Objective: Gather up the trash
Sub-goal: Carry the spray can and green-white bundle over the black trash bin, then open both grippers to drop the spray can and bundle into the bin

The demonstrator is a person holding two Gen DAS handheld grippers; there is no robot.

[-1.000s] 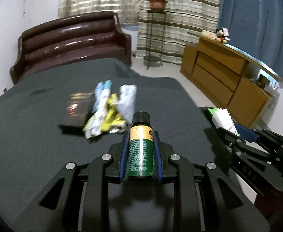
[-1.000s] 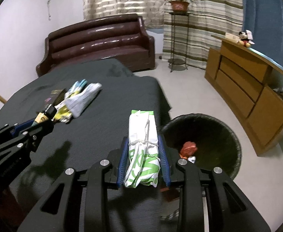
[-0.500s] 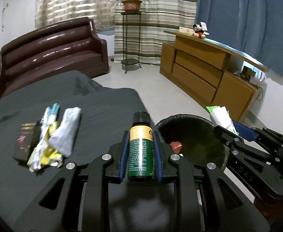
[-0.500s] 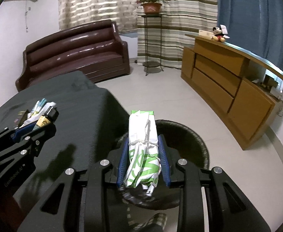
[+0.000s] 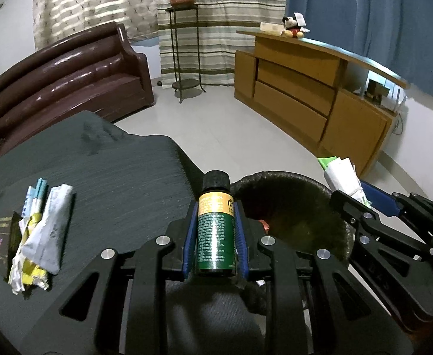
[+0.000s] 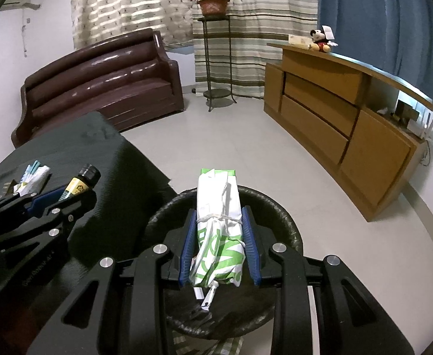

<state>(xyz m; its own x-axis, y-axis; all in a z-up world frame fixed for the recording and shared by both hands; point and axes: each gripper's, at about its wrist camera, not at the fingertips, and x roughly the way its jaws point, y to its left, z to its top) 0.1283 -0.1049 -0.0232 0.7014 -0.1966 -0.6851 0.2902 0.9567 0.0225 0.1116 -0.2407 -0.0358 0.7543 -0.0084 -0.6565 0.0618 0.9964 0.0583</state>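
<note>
Trash: you are carrying two pieces at once, a green bottle point(image 5: 215, 236) with a black cap and a white-and-green wrapper bundle point(image 6: 218, 230) tied with string.
Left gripper point(image 5: 215, 226): its blue pads are pressing both sides of the bottle, which is standing upright at the table's edge, just beside the bin.
Right gripper point(image 6: 218, 242): its fingers are clamping the wrapper bundle, which is hanging directly over the bin's opening.
Bin point(image 6: 290, 227): a round black basket is sitting on the floor against the table's corner; something red point(image 5: 264, 225) is showing inside it in the left view.
Left behind: a heap of crumpled wrappers point(image 5: 43, 233) is lying on the table beside a dark flat packet point(image 5: 4, 236), well apart from both grippers.
Obstacles: your two grippers are working near each other, each showing at the side of the other's view; the left one's frame is covering the bin's near rim.
Surface: a dark grey cloth point(image 5: 121, 183) is covering the table and draping over its corner.
Room: a brown leather sofa point(image 6: 104, 82) is standing behind the table, a potted plant on a metal stand point(image 6: 215, 59) by striped curtains, a wooden sideboard point(image 6: 334, 109) with a plush mouse point(image 6: 320, 41) along the right wall.
Open room: pale floor is stretching between bin, sofa and sideboard.
</note>
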